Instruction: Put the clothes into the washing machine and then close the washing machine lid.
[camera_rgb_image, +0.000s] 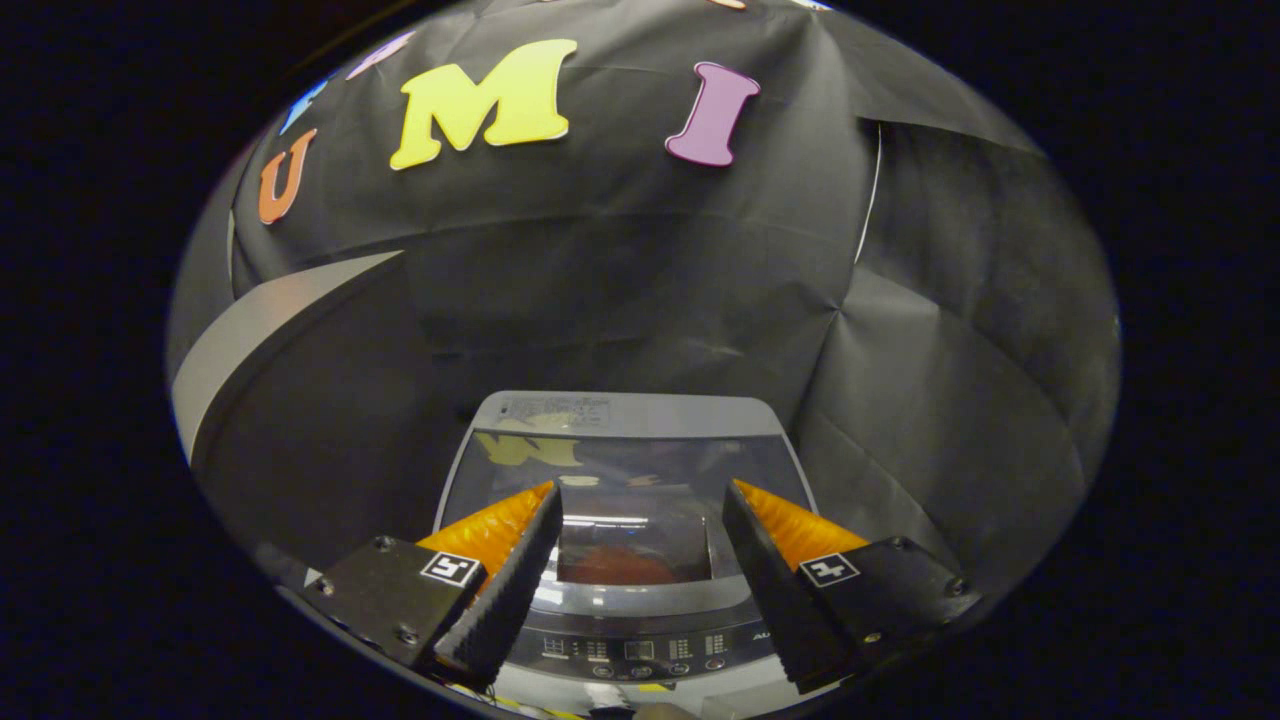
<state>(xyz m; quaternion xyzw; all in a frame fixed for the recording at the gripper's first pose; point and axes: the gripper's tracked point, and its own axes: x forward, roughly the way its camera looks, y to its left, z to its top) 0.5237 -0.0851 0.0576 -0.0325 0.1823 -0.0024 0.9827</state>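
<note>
In the lower middle of the picture a washer (640, 410) is seen from above, and black cloth (920, 430) is draped close around it on both sides. What the washer stands on is hidden. Its glass lid (690, 470) lies shut and flat, and something reddish (625, 568) is seen through it in the drum. A control panel (640, 645) runs along the near edge. The gripper (642, 490) is held above the lid, its fingers spread with nothing gripped.
</note>
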